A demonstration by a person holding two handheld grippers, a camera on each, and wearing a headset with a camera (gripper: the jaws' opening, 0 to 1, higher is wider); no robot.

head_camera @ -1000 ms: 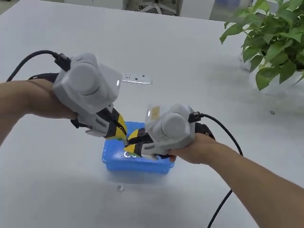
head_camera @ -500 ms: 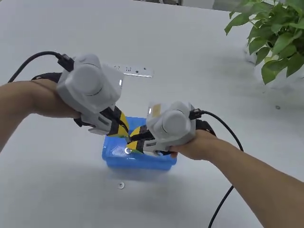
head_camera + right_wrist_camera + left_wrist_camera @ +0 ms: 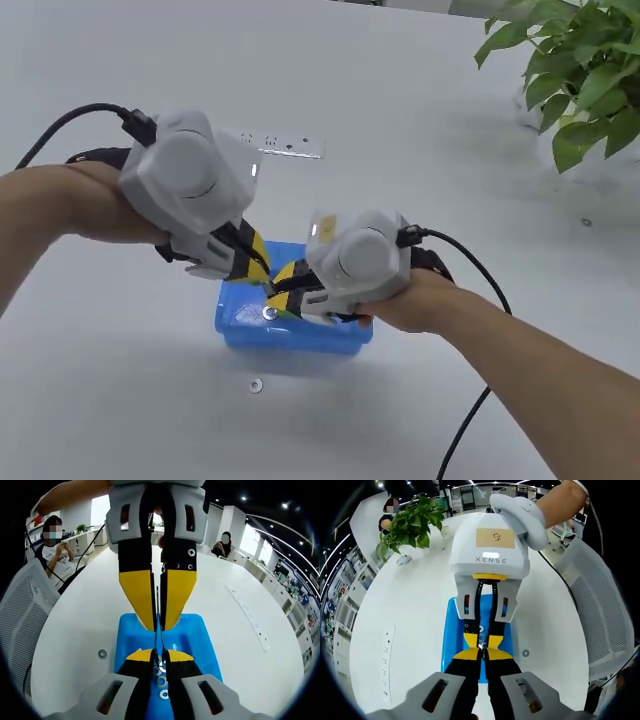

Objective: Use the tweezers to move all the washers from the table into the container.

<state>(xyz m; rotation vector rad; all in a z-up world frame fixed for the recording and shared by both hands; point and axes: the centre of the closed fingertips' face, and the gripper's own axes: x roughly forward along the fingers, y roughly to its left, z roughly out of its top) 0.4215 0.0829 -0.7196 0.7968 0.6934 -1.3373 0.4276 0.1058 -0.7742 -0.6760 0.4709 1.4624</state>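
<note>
- Fingers of the left gripper (image 3: 480, 653) and right gripper (image 3: 159, 656) are both clenched on the tweezers (image 3: 157, 635), above the blue container (image 3: 290, 338).
- Washers (image 3: 161, 681) lie inside the container; one washer (image 3: 256, 385) lies on the worktop (image 3: 110, 400) just beside it.
- Keep the tips low within the walls and relax the squeeze gently.

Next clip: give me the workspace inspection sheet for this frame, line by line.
Surface: white table.
Job's things: blue container holding washers; one washer on the table in front of it; tweezers above the container.
Clutter: white power strip behind the container; speck near the potted plant, too small to identify.
Grippers: left gripper and right gripper tip to tip, both shut on the tweezers.
Cables: left gripper's cable and right gripper's cable, both black.
Surroundings: potted plant at far right; mesh chair beside the table.
</note>
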